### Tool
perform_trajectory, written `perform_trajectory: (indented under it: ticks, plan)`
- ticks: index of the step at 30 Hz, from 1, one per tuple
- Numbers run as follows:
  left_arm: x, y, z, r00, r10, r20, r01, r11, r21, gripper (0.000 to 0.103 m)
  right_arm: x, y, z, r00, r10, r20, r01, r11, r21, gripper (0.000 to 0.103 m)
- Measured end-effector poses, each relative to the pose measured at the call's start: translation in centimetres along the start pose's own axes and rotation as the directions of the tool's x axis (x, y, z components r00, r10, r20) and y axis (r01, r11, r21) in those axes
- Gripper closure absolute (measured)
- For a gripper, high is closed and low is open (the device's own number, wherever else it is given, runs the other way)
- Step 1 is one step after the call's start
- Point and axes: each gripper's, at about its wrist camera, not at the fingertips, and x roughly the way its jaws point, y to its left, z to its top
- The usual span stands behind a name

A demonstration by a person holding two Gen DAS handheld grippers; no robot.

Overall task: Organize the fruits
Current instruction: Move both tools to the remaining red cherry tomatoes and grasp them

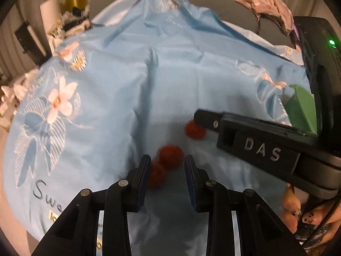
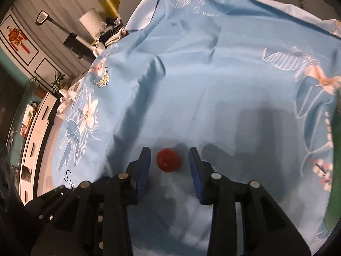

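A pale blue floral cloth (image 1: 132, 89) covers the tabletop; a white-panelled wall (image 2: 25, 40) with a red ornament stands at ten o'clock. "DAS" is embossed on the right hand-held gripper (image 1: 262, 149); "Swe" is printed on the cloth. Three red fruits (image 1: 170, 155) lie at six o'clock. The left hand-held gripper (image 1: 167, 179) stands narrowly open, empty; the right one too, a fruit (image 2: 168, 159) beyond its fingertips.
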Motion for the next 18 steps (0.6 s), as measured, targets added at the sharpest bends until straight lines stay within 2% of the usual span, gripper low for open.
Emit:
perform_trajectory:
  ticks: [5,8,12,14,18]
  plan:
    - [0.3,0.6,0.1,1.0,-0.015,-0.004,0.015,1.0,-0.012,0.073,1.6,0.2,0.1,0.999,-0.017,-0.04,0.017,1.0,-0.011,0.069]
    - [0.0,0.6,0.1,0.997,-0.079,-0.005,0.079,0.997,-0.011,0.073,2.5,0.3,0.1,0.998,-0.021,-0.062,0.021,1.0,-0.011,0.075]
    - [-0.1,1.2,0.6,0.991,-0.135,-0.022,0.134,0.99,-0.04,0.073,2.4,0.1,0.1,0.998,-0.025,-0.051,0.025,1.0,-0.002,0.076]
    - [0.1,1.4,0.8,0.992,-0.126,-0.031,0.124,0.991,-0.054,0.073,2.1,-0.4,0.1,0.998,-0.028,-0.048,0.029,0.999,0.022,0.076]
    - [-0.6,1.8,1.2,0.992,-0.122,-0.041,0.119,0.99,-0.074,0.073,-0.6,-1.7,0.4,1.0,0.001,0.017,-0.002,0.998,0.061,0.076]
